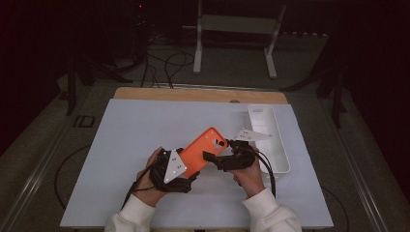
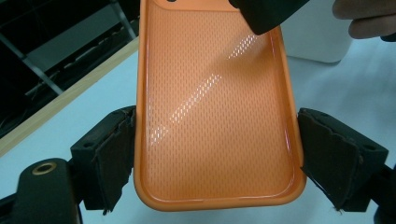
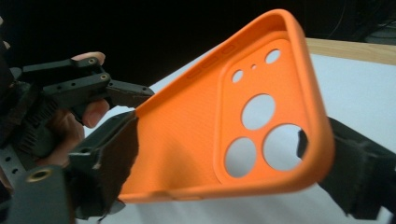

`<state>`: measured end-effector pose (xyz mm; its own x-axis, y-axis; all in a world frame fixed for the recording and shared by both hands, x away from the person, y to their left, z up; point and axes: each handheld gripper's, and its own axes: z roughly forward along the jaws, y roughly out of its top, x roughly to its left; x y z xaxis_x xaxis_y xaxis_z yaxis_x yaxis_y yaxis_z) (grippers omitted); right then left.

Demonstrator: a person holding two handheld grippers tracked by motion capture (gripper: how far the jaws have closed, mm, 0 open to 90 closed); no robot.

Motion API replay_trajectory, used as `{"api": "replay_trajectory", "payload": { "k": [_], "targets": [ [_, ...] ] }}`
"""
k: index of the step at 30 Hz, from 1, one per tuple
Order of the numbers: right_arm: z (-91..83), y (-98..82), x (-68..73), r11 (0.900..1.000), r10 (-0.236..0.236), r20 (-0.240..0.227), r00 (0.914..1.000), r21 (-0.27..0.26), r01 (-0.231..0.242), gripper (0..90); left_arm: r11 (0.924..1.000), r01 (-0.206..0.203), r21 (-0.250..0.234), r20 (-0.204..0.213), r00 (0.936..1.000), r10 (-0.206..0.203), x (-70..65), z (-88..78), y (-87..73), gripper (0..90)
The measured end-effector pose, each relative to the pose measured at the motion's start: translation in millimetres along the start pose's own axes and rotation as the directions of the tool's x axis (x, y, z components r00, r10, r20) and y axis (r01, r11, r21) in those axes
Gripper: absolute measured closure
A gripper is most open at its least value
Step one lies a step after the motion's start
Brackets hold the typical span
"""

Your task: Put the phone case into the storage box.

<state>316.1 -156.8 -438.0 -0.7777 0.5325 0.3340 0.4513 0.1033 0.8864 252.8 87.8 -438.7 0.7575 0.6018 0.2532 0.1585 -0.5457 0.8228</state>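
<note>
Left tool (image 1: 186, 178) and right tool (image 1: 216, 158) both clamp our orange, mesh-textured phone case (image 1: 202, 150), tilted above the desk (image 1: 135, 135).

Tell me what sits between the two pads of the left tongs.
The orange phone case fills the gap between the left tongs' pads, its long edges against both. The left gripper view shows this.

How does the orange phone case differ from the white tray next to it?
The phone case is orange and held up off the table between both hand-held grippers; the white tray rests on the table, untouched. The case is shallow with camera holes at one end; the tray is longer, with plain walls. Both are empty, rounded rectangles.
</note>
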Motion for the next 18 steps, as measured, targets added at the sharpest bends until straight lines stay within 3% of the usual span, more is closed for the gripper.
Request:
{"api": "replay_trajectory", "payload": {
  "k": [2,3,6,7,8,9,10,11,14,15,18],
  "targets": [
    [0.4,0.2,0.5,1.0,0.006,-0.012,0.9999,0.003,-0.006,18.0,1.0,-0.001,0.003,0.001,1.0,0.001,-0.7,0.6,-0.1,16.3],
    [1.4,0.5,2.3,1.0,0.013,-0.02,0.9997,0.014,-0.013,26.8,1.0,-0.002,0.006,-0.001,1.0,0.002,-1.4,2.2,-0.9,16.3],
    [2.7,0.7,4.0,0.999,0.02,-0.015,0.9997,0.025,-0.019,34.9,0.9999,-0.006,0.015,-0.006,1.0,0.006,-1.3,3.5,-2.0,16.2],
    [3.2,0.6,3.9,0.998,0.042,-0.017,0.999,0.039,-0.041,44.6,0.9999,0.0,0.015,-0.004,1.0,0.0,-0.3,3.6,-3.0,16.3],
    [3.2,0.6,3.9,0.998,0.042,-0.017,0.999,0.039,-0.041,44.6,0.9999,0.0,0.015,-0.004,1.0,0.0,-0.3,3.6,-3.0,16.3],
    [3.7,0.0,2.5,0.997,0.068,-0.027,0.9973,0.048,-0.066,55.4,0.9999,0.002,0.015,-0.003,1.0,-0.002,0.0,3.7,-2.8,16.3],
    [3.7,0.0,2.5,0.997,0.068,-0.027,0.9973,0.048,-0.066,55.4,0.9999,0.002,0.015,-0.003,1.0,-0.002,0.0,3.7,-2.8,16.3],
    [5.2,-0.6,1.9,0.995,0.093,-0.045,0.9947,0.053,-0.09,62.6,0.9998,0.002,0.019,-0.002,1.0,-0.002,-0.6,4.6,-2.9,16.3],
    [6.2,-0.8,2.7,0.993,0.109,-0.06,0.9923,0.051,-0.106,68.2,0.9996,0.002,0.029,-0.002,1.0,-0.002,-0.9,6.4,-3.8,16.3],
    [7.3,-0.3,3.9,0.99,0.131,-0.083,0.9878,0.053,-0.127,72.0,0.999,0.001,0.045,-0.001,1.0,-0.001,-0.8,8.5,-5.1,16.3],
    [8.7,0.4,6.7,0.989,0.136,-0.077,0.9877,0.066,-0.131,77.7,0.9984,-0.002,0.057,-0.001,1.0,0.003,-1.6,10.2,-6.2,16.4]
  ]
}}
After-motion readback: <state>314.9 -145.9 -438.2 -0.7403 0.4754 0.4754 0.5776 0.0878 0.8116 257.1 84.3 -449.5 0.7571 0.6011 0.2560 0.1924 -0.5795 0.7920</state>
